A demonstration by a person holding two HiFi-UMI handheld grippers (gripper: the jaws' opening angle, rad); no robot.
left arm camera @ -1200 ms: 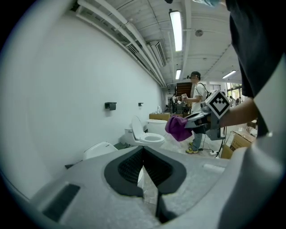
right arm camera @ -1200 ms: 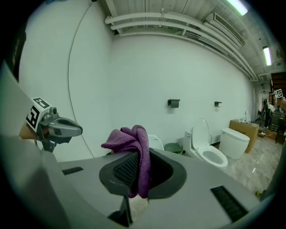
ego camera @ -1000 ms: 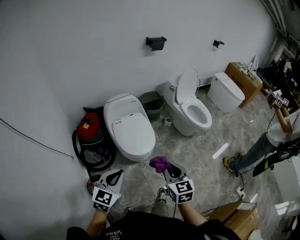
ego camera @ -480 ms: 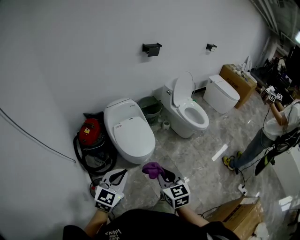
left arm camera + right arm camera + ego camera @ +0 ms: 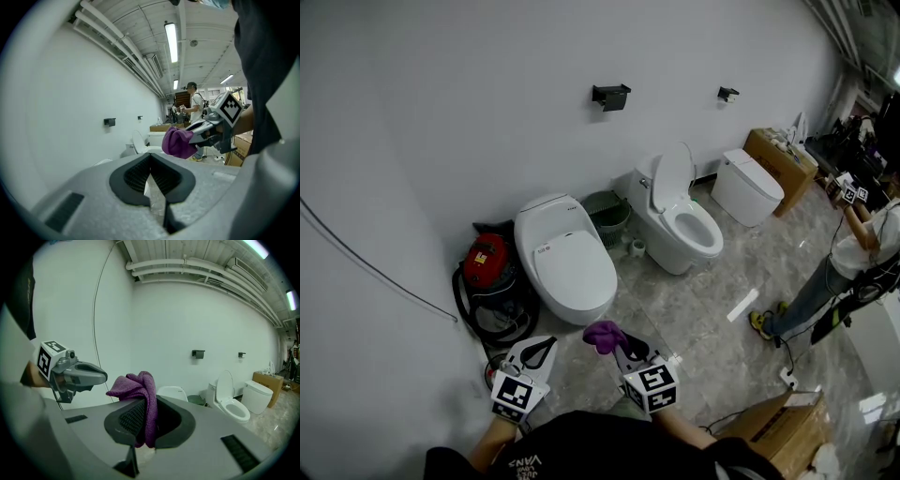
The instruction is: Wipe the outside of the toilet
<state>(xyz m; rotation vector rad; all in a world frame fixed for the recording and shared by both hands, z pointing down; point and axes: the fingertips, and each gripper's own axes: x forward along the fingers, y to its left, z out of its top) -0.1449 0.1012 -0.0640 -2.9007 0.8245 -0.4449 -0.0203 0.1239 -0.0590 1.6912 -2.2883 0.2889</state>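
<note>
Three white toilets stand along the wall: one with its lid down (image 5: pixel 565 267), one with the lid up (image 5: pixel 680 220), and a third (image 5: pixel 748 183) further right. My right gripper (image 5: pixel 617 345) hovers over the floor in front of the closed toilet and is shut on a purple cloth (image 5: pixel 602 335). In the right gripper view the cloth (image 5: pixel 140 390) is bunched between the jaws of that gripper (image 5: pixel 147 413). My left gripper (image 5: pixel 534 353) is held beside it on the left. Its jaws (image 5: pixel 151 159) meet at the tips with nothing between them.
A red vacuum with a black hose (image 5: pixel 485 264) sits left of the closed toilet. A green basket (image 5: pixel 605 211) stands between the two nearer toilets. A person (image 5: pixel 853 272) stands at the right. Cardboard boxes are at the back right (image 5: pixel 783 155) and near my feet (image 5: pixel 778 427).
The right gripper and cloth have drifted slightly left and down in the head view. The left gripper has hardly moved. Both grips are unchanged.
</note>
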